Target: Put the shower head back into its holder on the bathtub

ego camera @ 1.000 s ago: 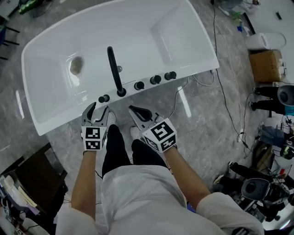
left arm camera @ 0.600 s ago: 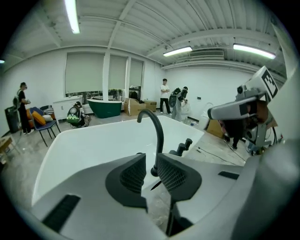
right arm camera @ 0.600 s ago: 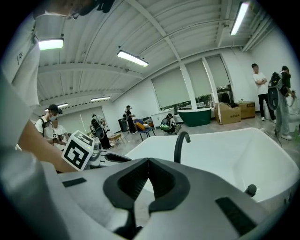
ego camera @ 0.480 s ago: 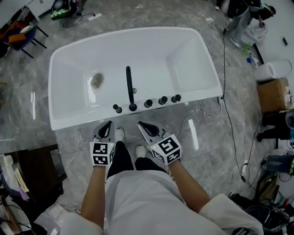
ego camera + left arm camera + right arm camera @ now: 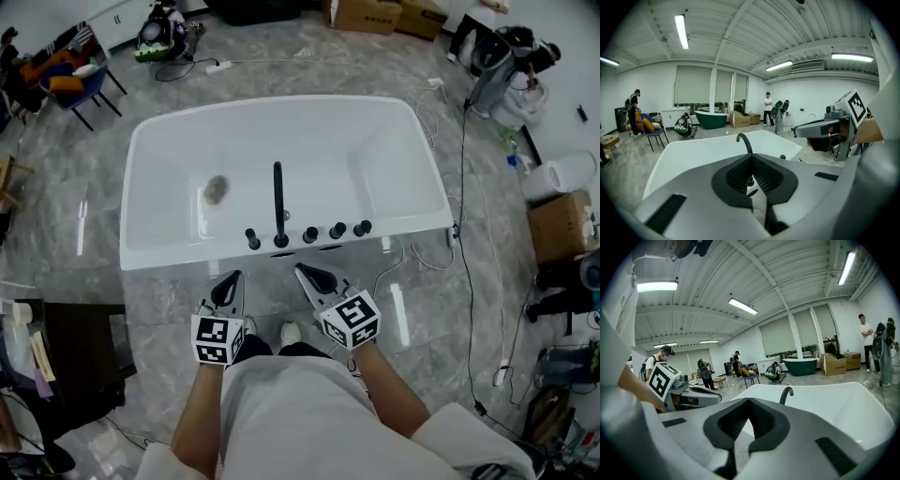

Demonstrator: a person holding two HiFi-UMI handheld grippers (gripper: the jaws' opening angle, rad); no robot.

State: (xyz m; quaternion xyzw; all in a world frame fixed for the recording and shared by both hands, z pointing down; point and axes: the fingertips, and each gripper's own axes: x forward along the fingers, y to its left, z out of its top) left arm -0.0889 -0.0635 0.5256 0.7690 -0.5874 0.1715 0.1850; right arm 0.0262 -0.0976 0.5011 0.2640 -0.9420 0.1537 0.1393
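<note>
Standing at the near side of the tub (image 5: 375,178), looking steeply down on its rim. No loose shower head to be seen in the basin, on the rim or on the floor (image 5: 427,314). Probably seated in its holder among the row of black fittings (image 5: 309,234) beside the spout (image 5: 278,197), though impossible to say which one: too small from the head view.

Holding the left gripper (image 5: 231,281) and right gripper (image 5: 307,274) side by side over the floor, just short of the rim and touching nothing. On the left, fingers (image 5: 733,176) pressed together, having just been closing, with nothing between them. On the right, fingers (image 5: 726,425) pressed together too, on nothing.

If a regrip is called for, expect a rigid, hard-shelled, smooth piece. Probably light in itself, but tugged sideways by a springy hose, and slippery if wet. Take hold across the handle close under the head, never on the spray face. Squeeze firmly to guard against rolling between flat fingers. Line it up with the socket before lowering, and leave slack in the hose. Avoid knocking it on the glossy rim: likely to chip or skid there.
</note>
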